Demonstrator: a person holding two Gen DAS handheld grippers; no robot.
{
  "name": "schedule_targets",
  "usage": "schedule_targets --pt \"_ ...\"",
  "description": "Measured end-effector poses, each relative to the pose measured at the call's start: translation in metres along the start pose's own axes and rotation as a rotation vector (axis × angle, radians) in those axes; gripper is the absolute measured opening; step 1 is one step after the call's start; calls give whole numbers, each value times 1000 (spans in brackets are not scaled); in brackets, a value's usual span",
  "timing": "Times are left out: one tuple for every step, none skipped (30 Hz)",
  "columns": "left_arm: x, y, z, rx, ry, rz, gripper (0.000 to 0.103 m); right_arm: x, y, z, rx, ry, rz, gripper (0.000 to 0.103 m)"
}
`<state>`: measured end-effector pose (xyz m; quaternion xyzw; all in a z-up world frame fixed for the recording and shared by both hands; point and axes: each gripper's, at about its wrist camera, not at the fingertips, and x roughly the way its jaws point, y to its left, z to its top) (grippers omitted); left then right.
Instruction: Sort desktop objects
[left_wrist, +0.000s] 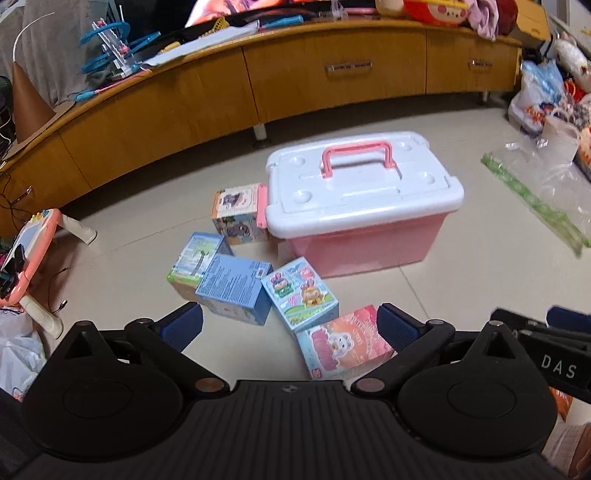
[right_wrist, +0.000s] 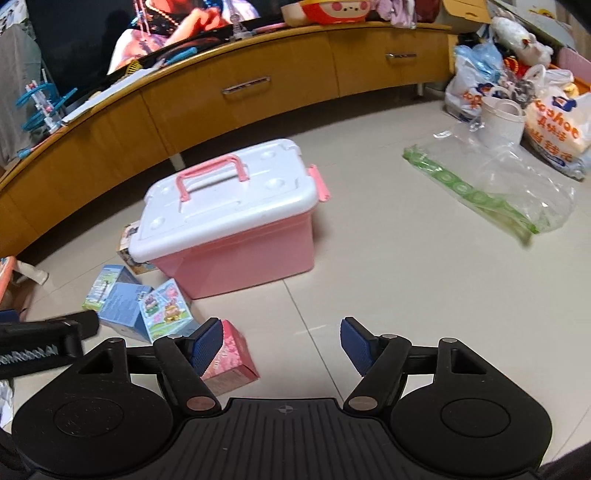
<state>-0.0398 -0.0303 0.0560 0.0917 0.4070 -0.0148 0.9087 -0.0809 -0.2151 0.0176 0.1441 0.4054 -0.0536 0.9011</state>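
Left wrist view: we see the left claw (left_wrist: 290, 325) spread wide and empty, low in the frame above the tiled floor (left_wrist: 461, 280). The pink storage box (left_wrist: 364, 218), white lid shut, sits at centre; five small cartons (left_wrist: 301, 295) cluster at its lower left.

Right wrist view: the right claw (right_wrist: 281, 345) stands partly open, holding nothing; the pink carton (right_wrist: 231, 360) lies just behind its left finger (right_wrist: 207, 345). The box is at centre left.
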Motion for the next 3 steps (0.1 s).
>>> schedule_targets --pt "0 1 -1 -8 -3 -9 103 1 -2 -1 5 4 -6 69" --pt "0 3 -2 -16 -6 -18 103 2 -4 -3 13 10 -12 70" --pt "1 3 -2 -27 -1 -24 103 4 -6 -4 19 17 -17 70"
